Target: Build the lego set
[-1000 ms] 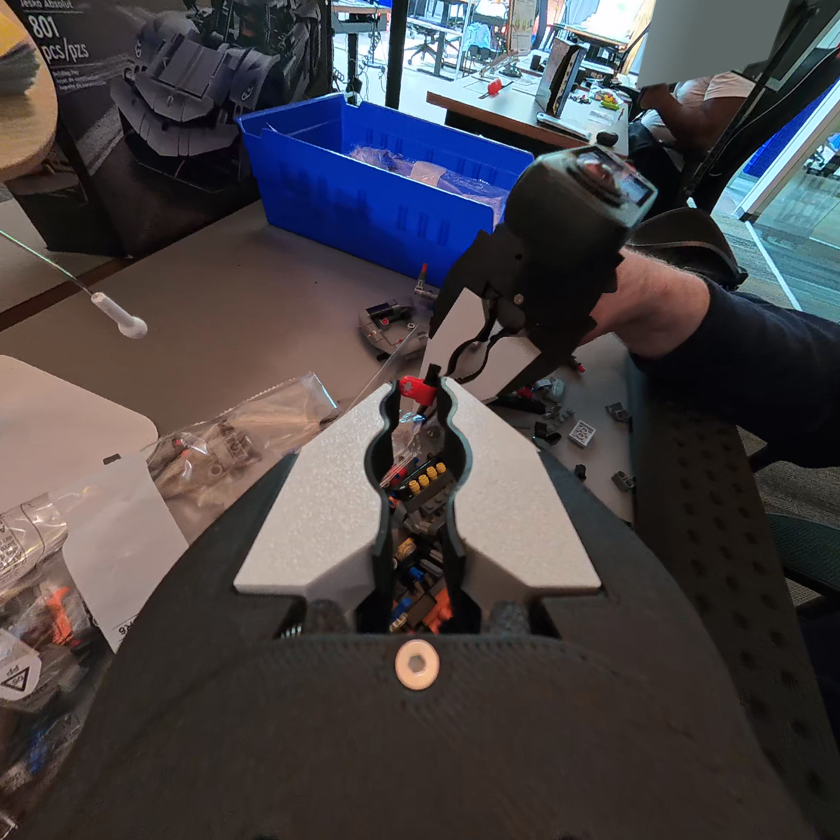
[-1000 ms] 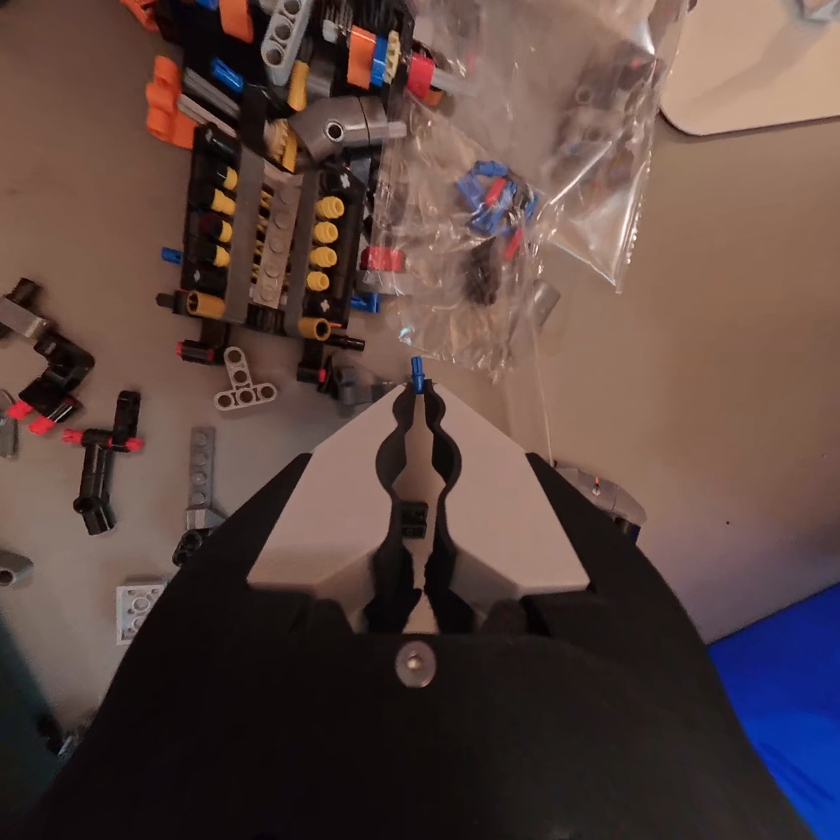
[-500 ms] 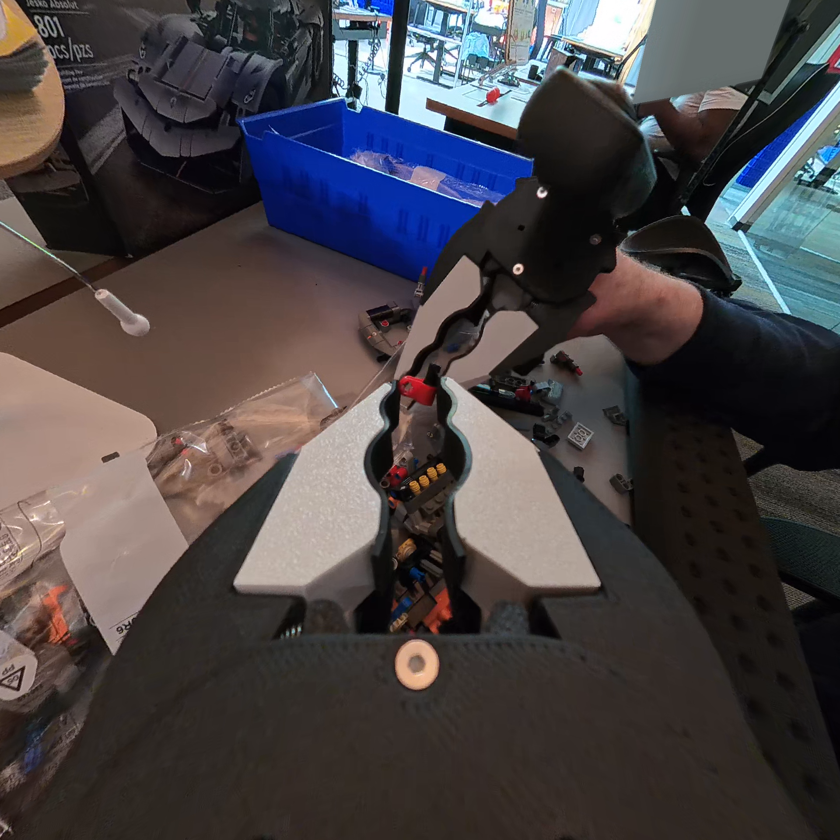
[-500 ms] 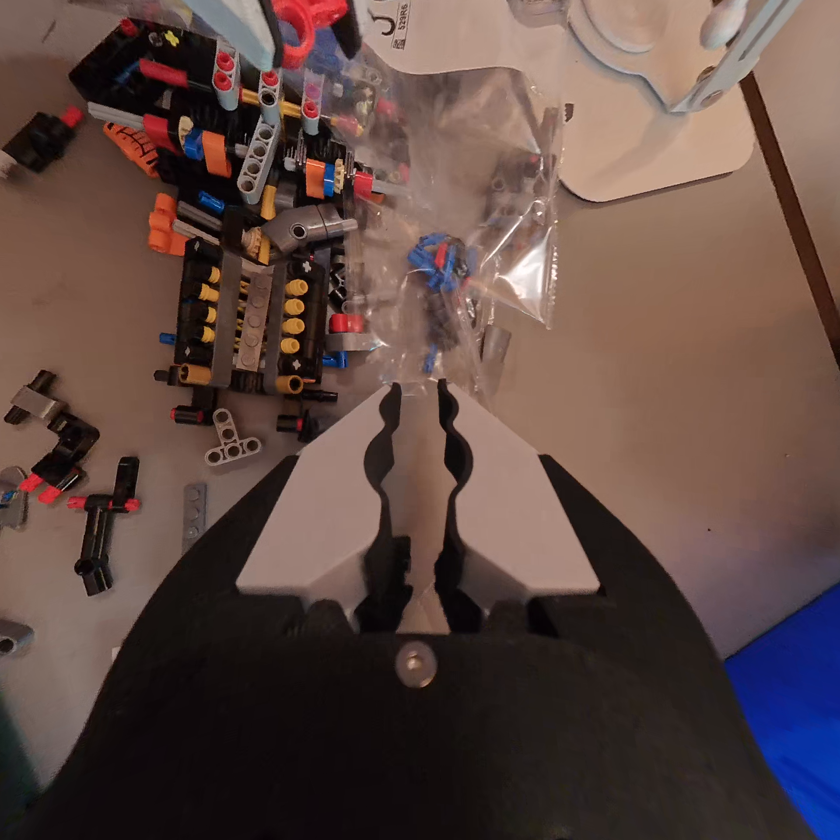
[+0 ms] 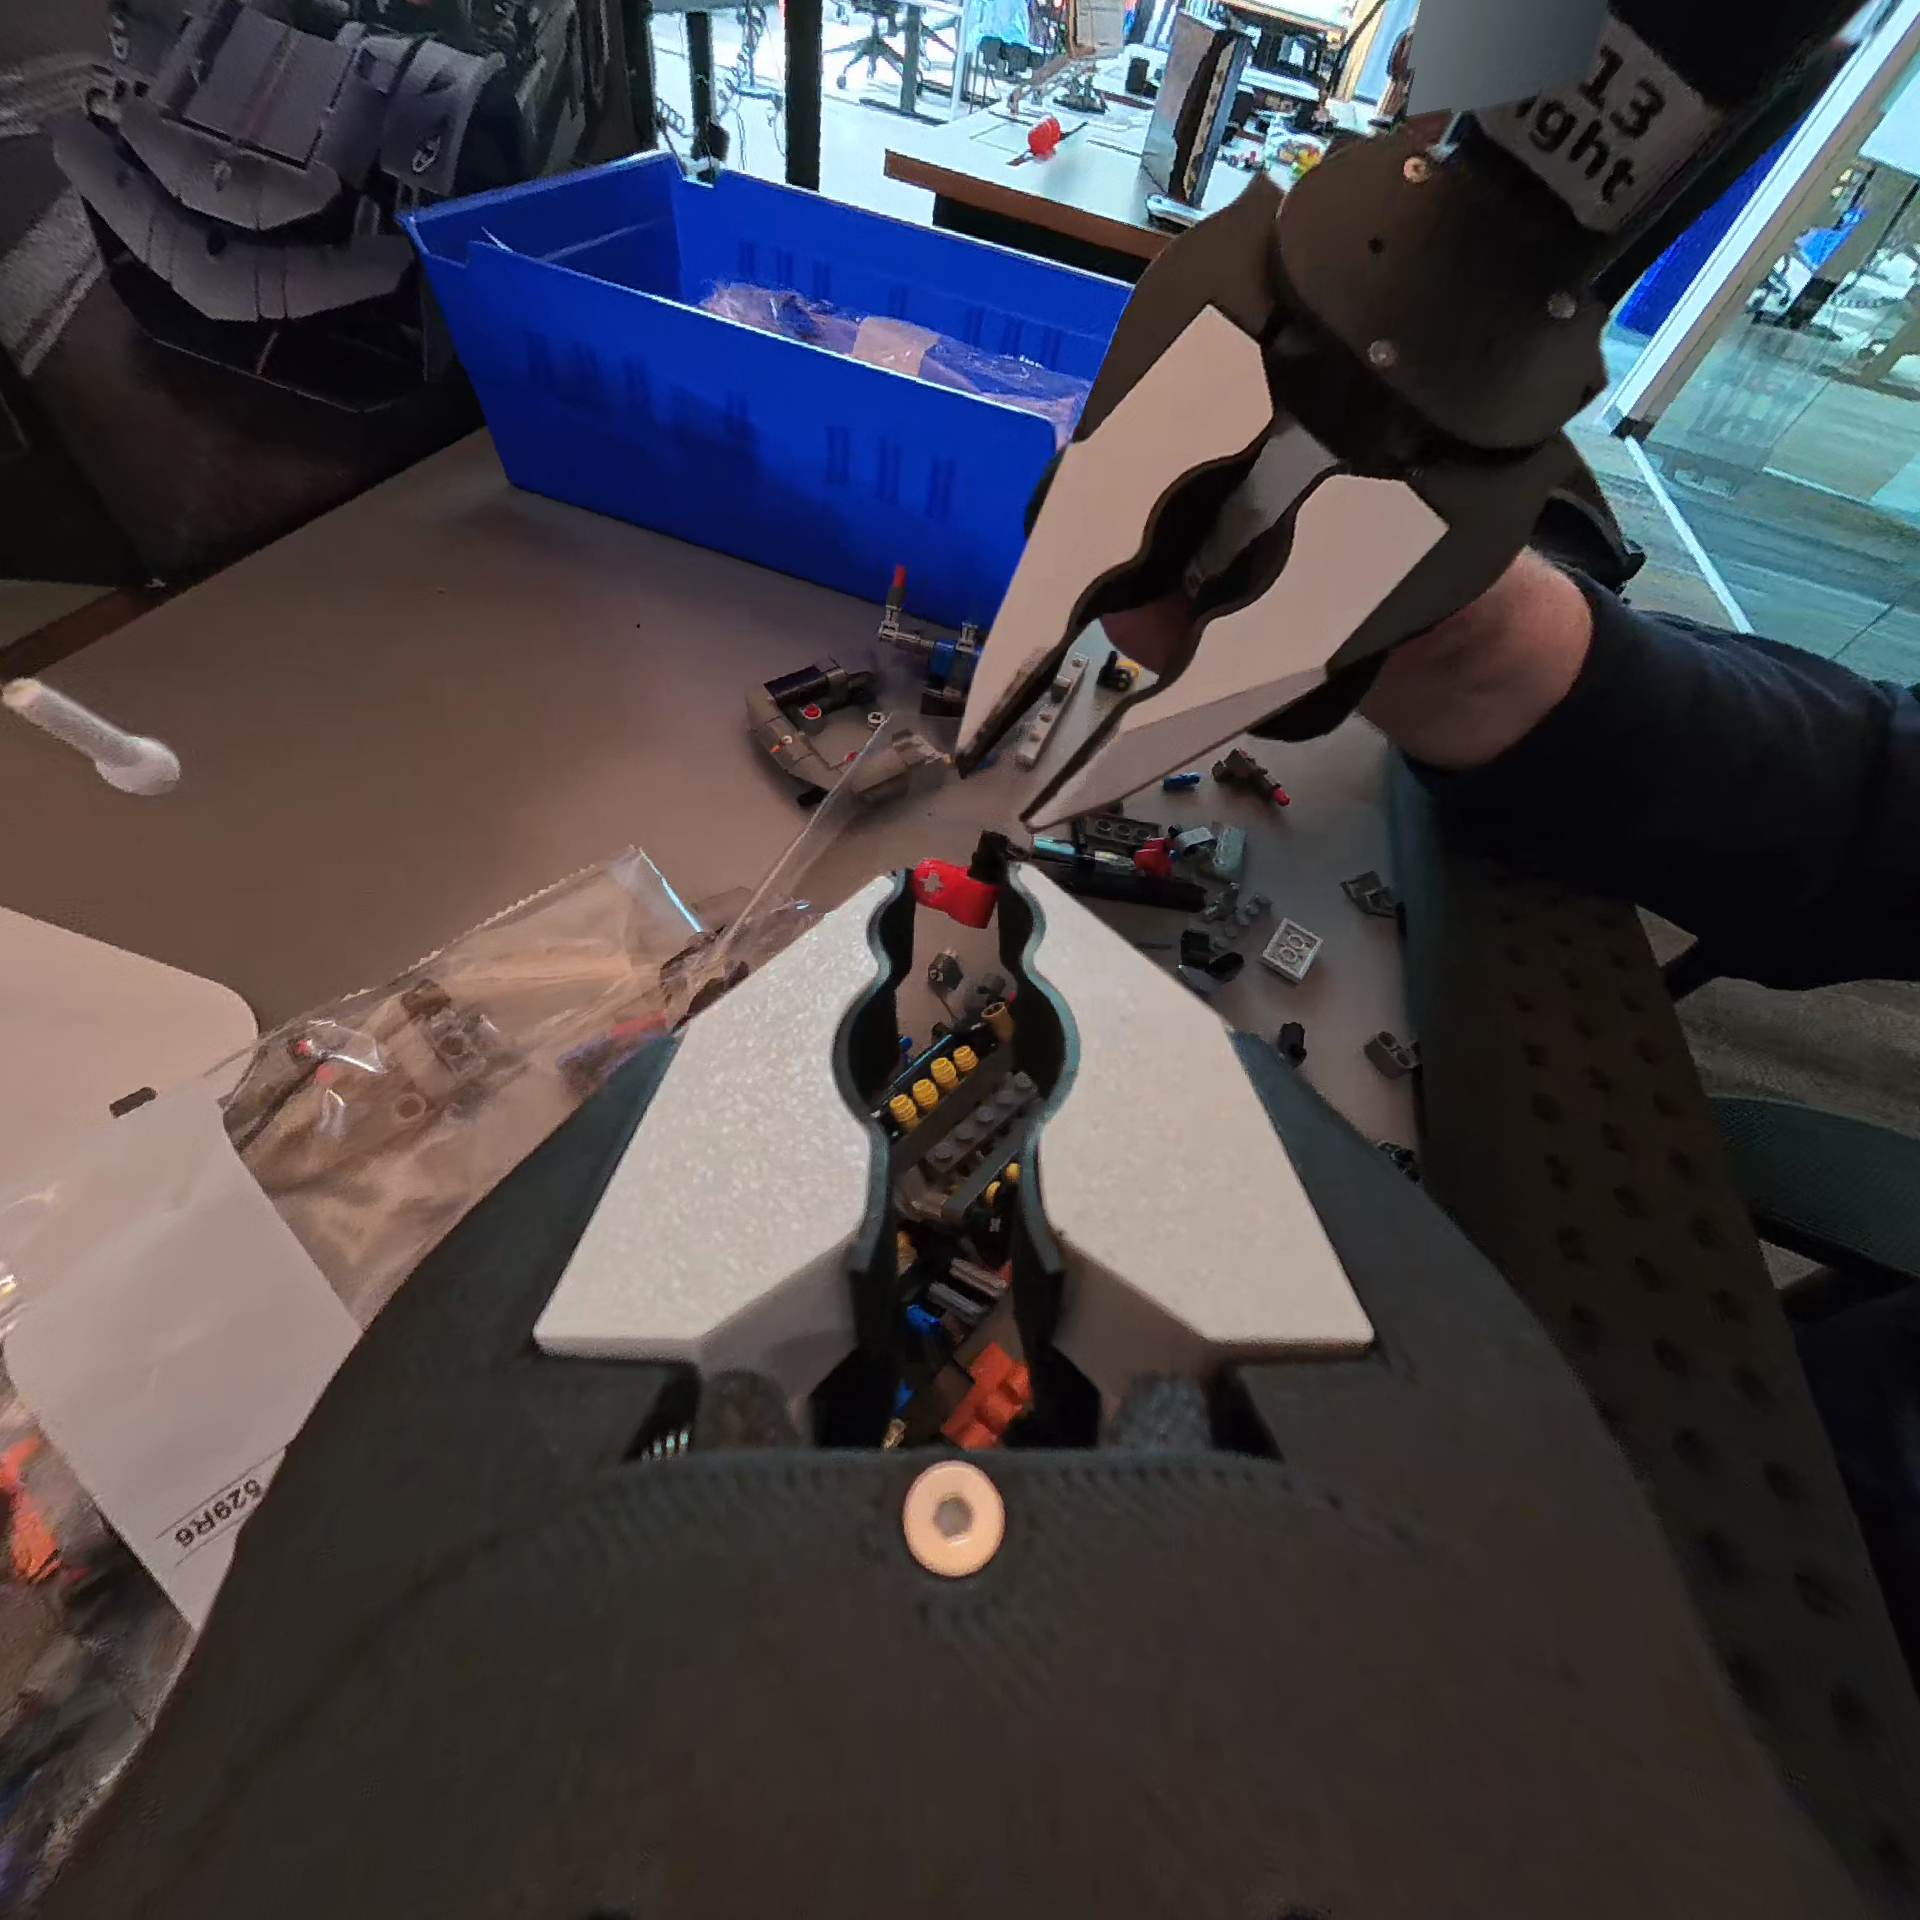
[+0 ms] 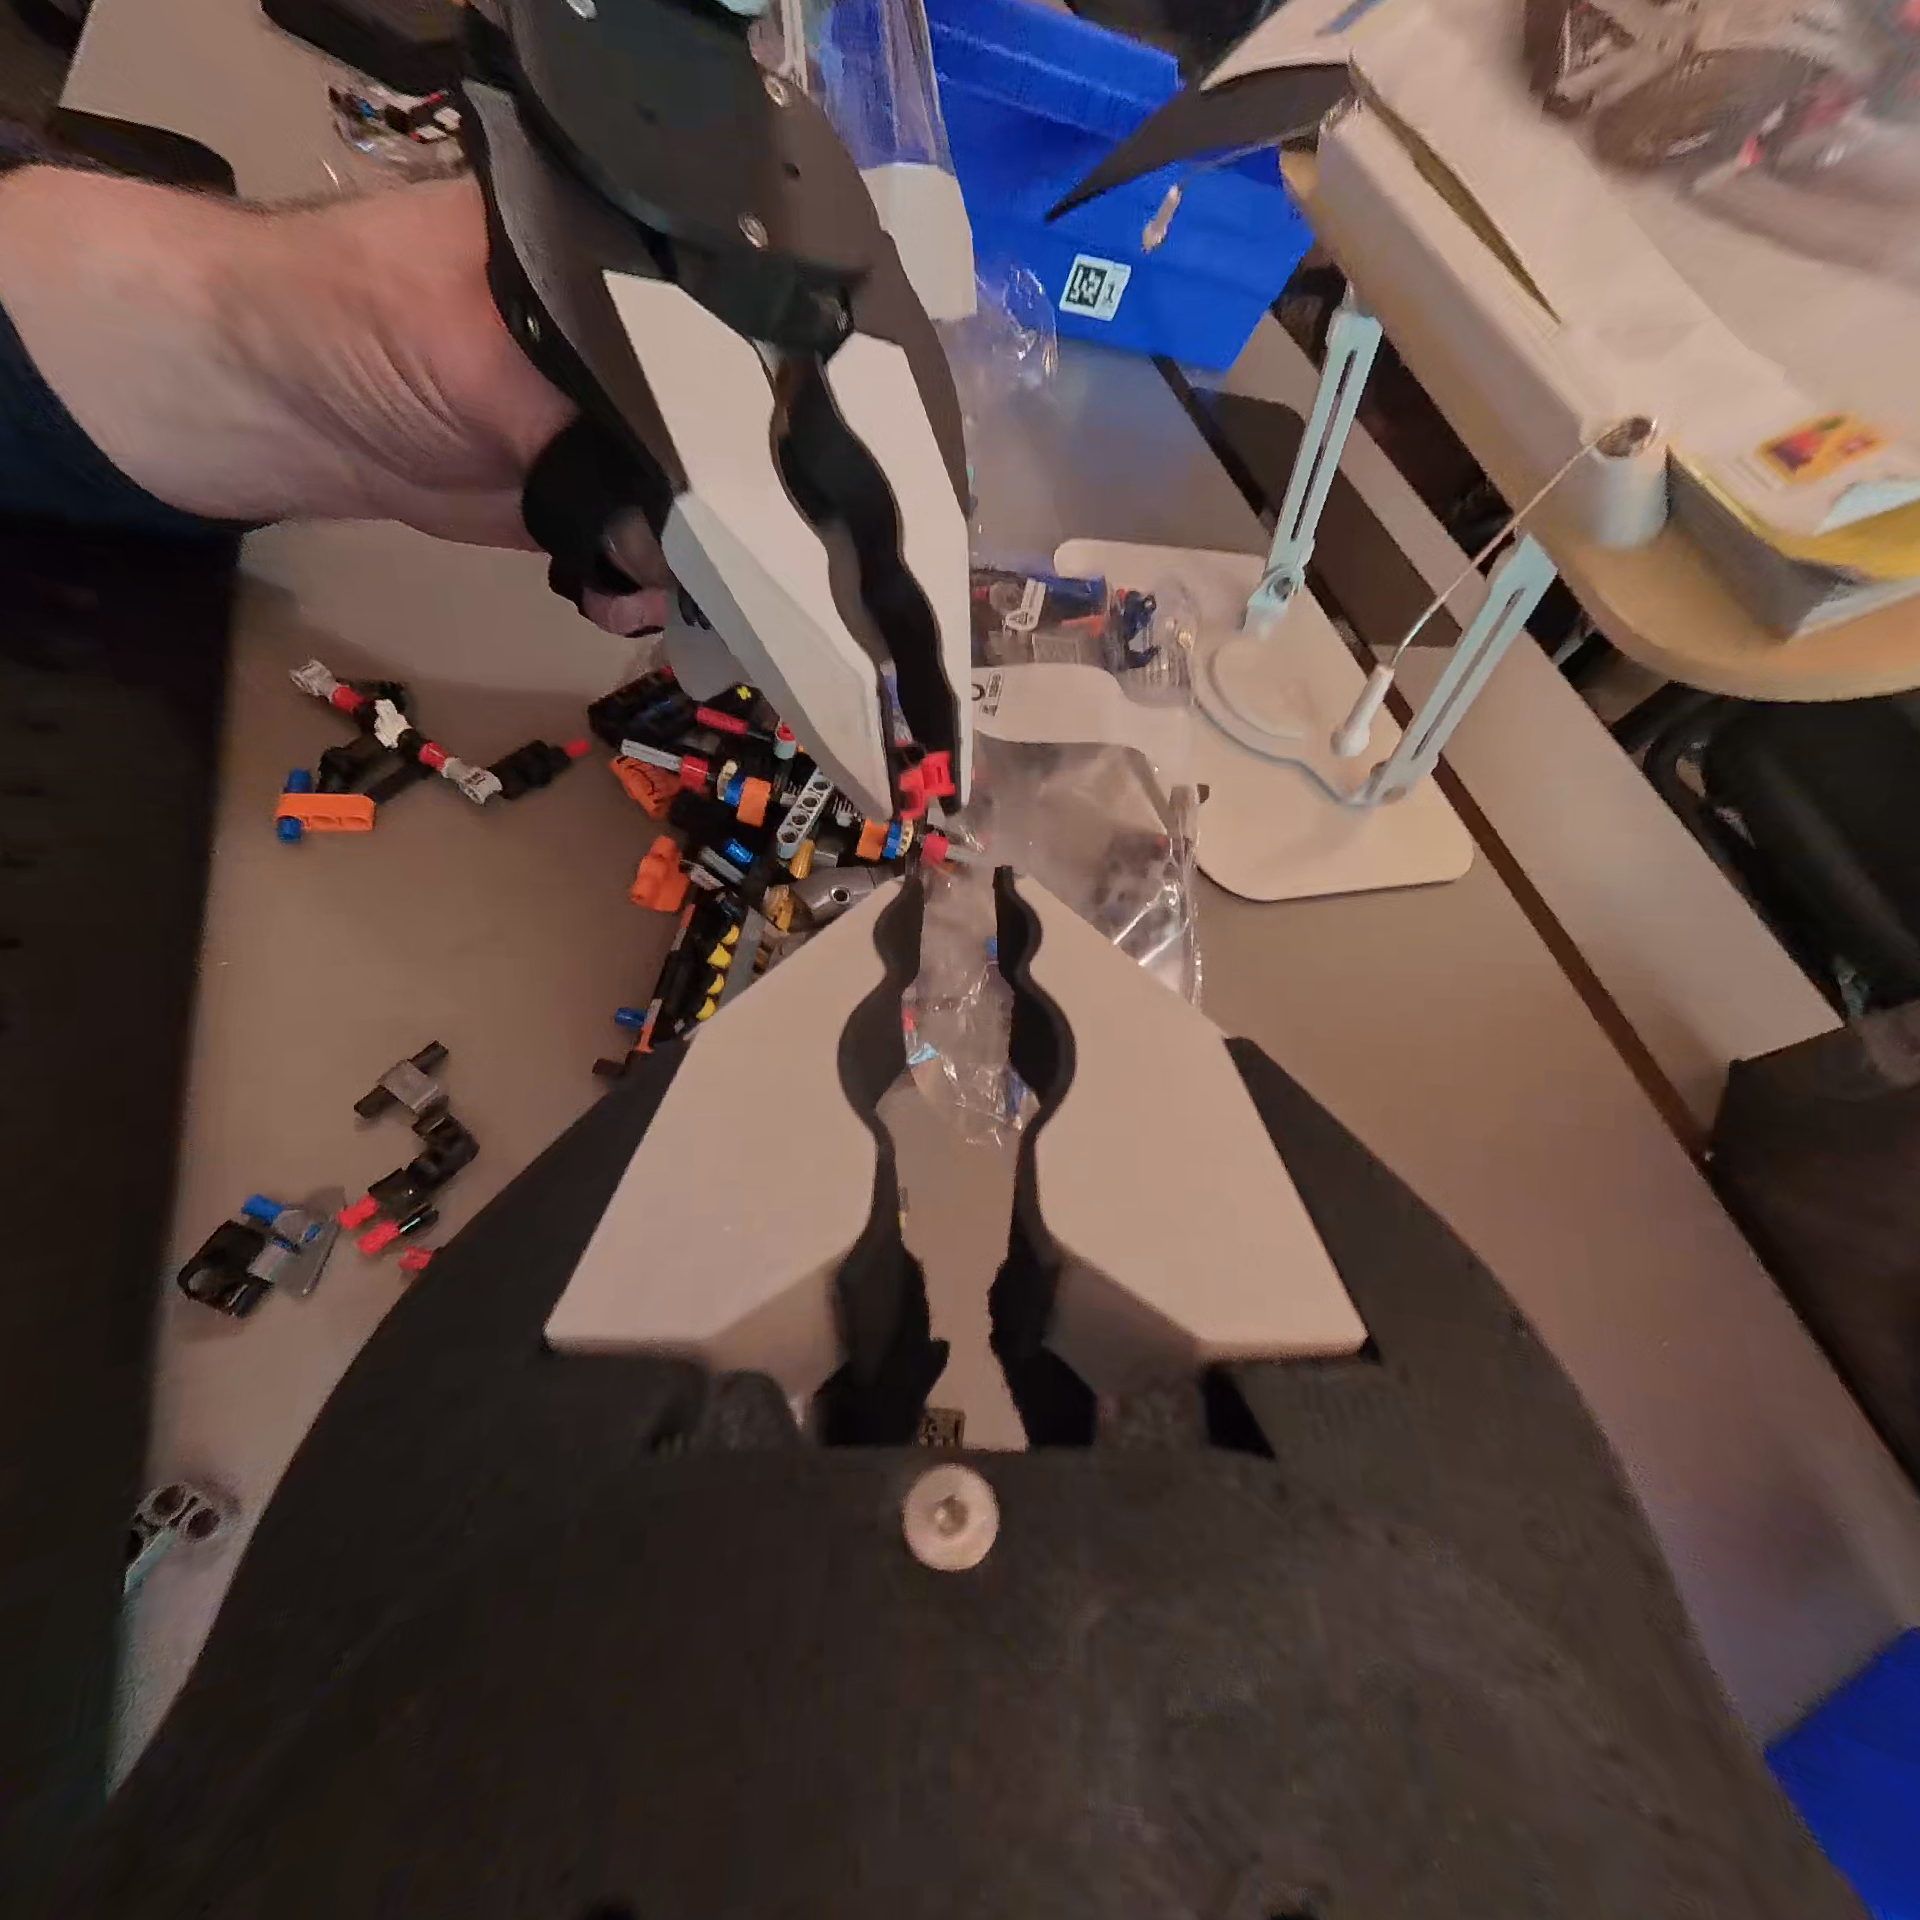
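My left gripper (image 5: pixel 956 896) is shut on a small red connector piece (image 5: pixel 951 891) with a black stub at its right end, held above the table. My right gripper (image 5: pixel 1000 792) is open and empty, its tips just beyond the red piece. In the right wrist view my right gripper (image 6: pixel 958 881) points at the left gripper (image 6: pixel 925 798) and its red piece (image 6: pixel 927 777). Below lies a part-built black frame with yellow pins (image 5: pixel 956 1101), which also shows in the right wrist view (image 6: pixel 707 966), among mixed beams and pins (image 6: pixel 748 800).
A clear bag of parts (image 5: pixel 468 1029) lies to the left. A blue bin (image 5: pixel 748 416) stands at the back. Loose small pieces (image 5: pixel 1288 945) are scattered to the right, and more (image 6: pixel 405 748) near the table's edge. A white stand base (image 6: pixel 1330 831) sits beyond the bag (image 6: pixel 1091 862). The tips of both grippers are at nearly the same place. Both grippers' tips are roughly 25 cm from the white stand base (image 6: pixel 1330 831).
My right gripper opened and the small blue pin at its tips is gone. It then rose and swung round to face the left gripper. The left gripper kept hold of the red piece.
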